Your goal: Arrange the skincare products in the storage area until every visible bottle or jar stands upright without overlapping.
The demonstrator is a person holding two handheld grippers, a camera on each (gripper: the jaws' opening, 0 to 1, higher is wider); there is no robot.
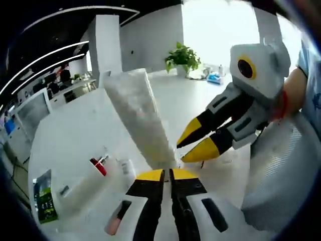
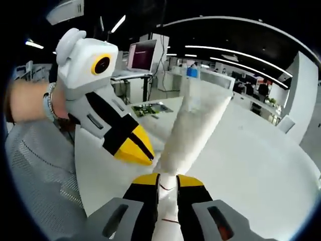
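Your left tool (image 1: 167,174) is clamped on the narrow end of the white tube (image 1: 135,115), which is held up off the table (image 1: 75,135), wide crimped end far. Your right tool (image 2: 167,179) is closed on that same narrow end (image 2: 193,125). With both pinching one small spot, any twist or unequal pull could slip the tube loose; it would drop onto the small bottles (image 1: 108,168) lying near left, knocking them further astray.
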